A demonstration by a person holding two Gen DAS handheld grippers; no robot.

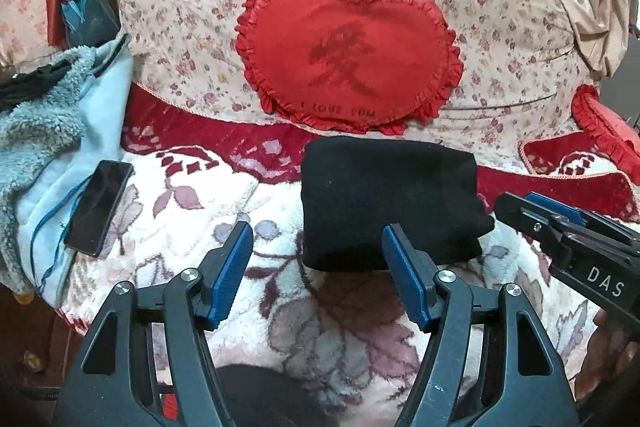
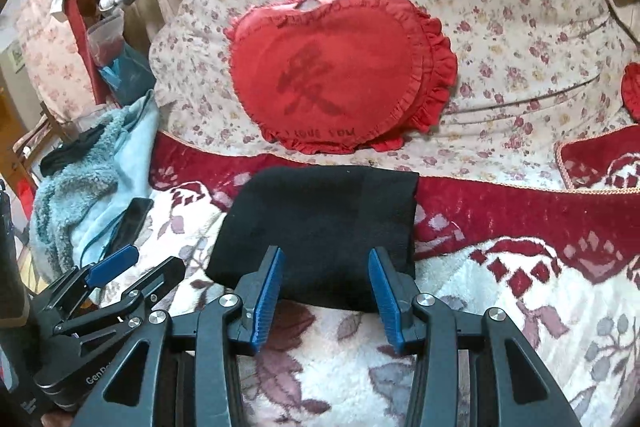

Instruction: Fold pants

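Note:
Black pants (image 1: 384, 195) lie folded into a compact rectangle on a white and red flowered blanket (image 1: 248, 195). My left gripper (image 1: 317, 235) hovers open just in front of the bundle's near left corner, with nothing between its blue pads. In the right wrist view the pants (image 2: 320, 211) sit straight ahead. My right gripper (image 2: 325, 253) stands open over their near edge and holds nothing. The right gripper (image 1: 516, 201) also shows at the right of the left wrist view, beside the bundle. The left gripper (image 2: 154, 259) shows low on the left of the right wrist view.
A red heart pillow (image 1: 348, 55) leans on a floral cushion (image 1: 180, 39) behind the pants. A dark phone (image 1: 100, 207) with a cable rests on a light blue fleece garment (image 1: 44, 131) at the left. Another red pillow (image 1: 604, 131) lies at the right.

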